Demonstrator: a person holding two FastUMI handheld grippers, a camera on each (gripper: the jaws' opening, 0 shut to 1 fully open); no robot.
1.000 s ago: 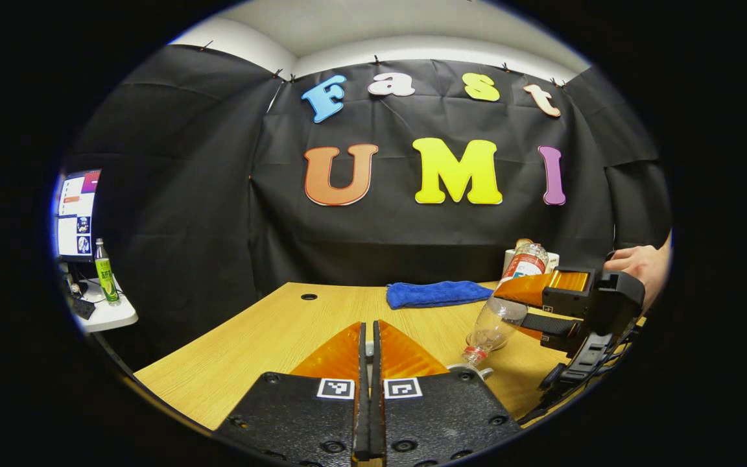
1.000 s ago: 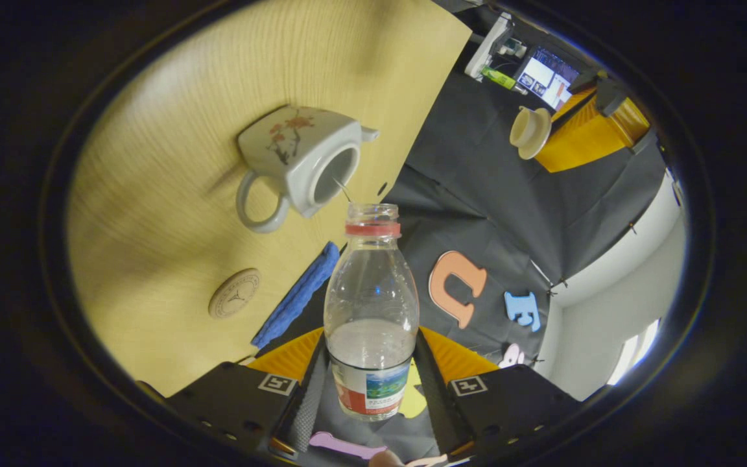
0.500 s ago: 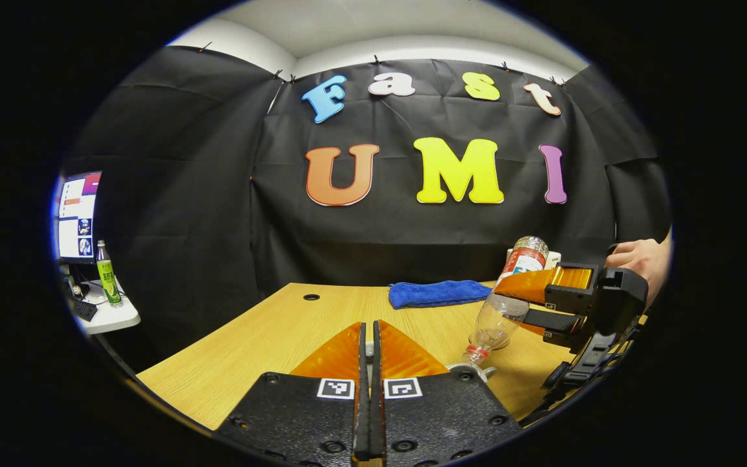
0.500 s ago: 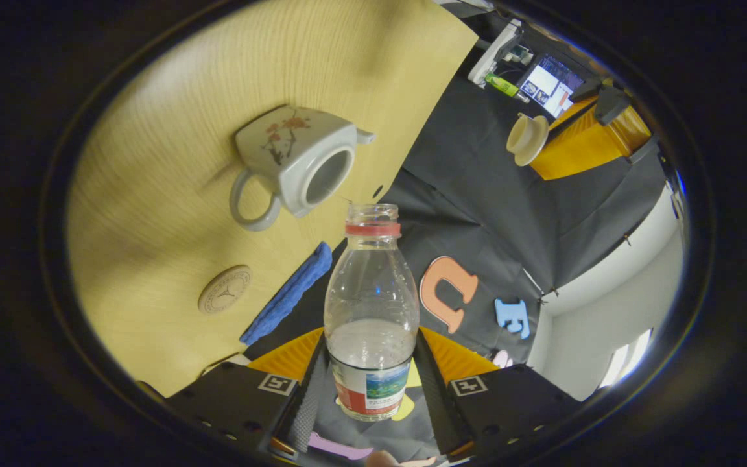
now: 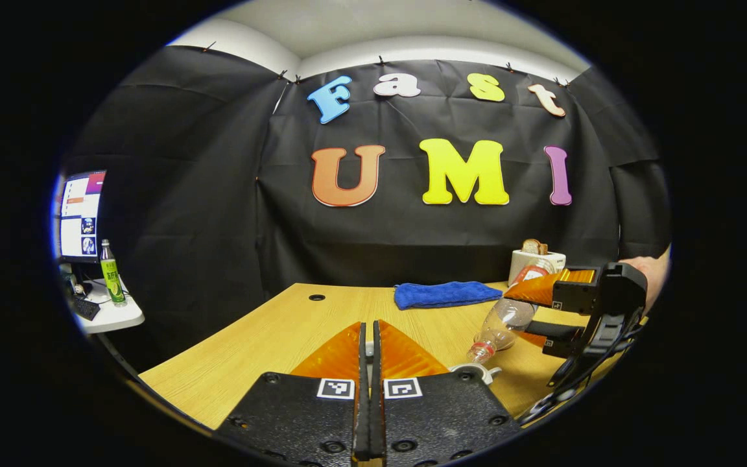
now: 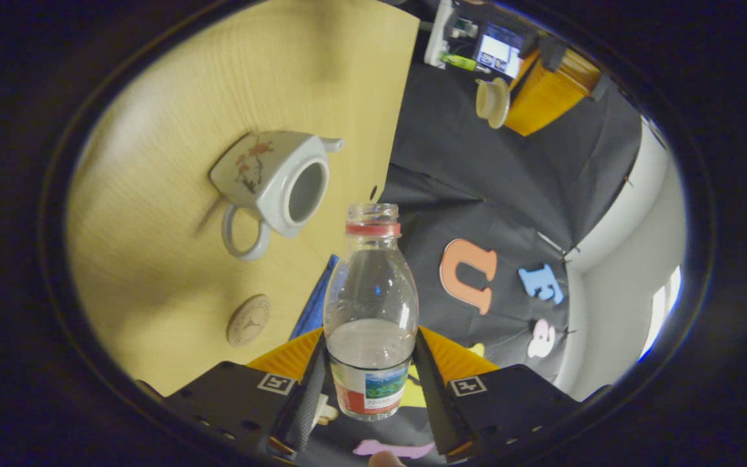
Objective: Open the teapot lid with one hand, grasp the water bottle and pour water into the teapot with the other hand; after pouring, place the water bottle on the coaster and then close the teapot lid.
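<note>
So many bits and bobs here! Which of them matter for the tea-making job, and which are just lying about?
In the job:
teapot, lid off
teapot lid, held by the left gripper
water bottle, tilted, clamped in the right gripper
coaster, bare

Lying about:
blue cloth
toaster
green bottle
monitor

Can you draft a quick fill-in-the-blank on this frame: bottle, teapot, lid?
1. The right gripper is shut on the clear plastic water ____.
2. The white ceramic teapot stands with its lid ____.
3. The left gripper holds the teapot's cream ____ above the table.
4. The round wooden coaster lies on the ____ table.

Missing: bottle; off; lid; wooden
</note>
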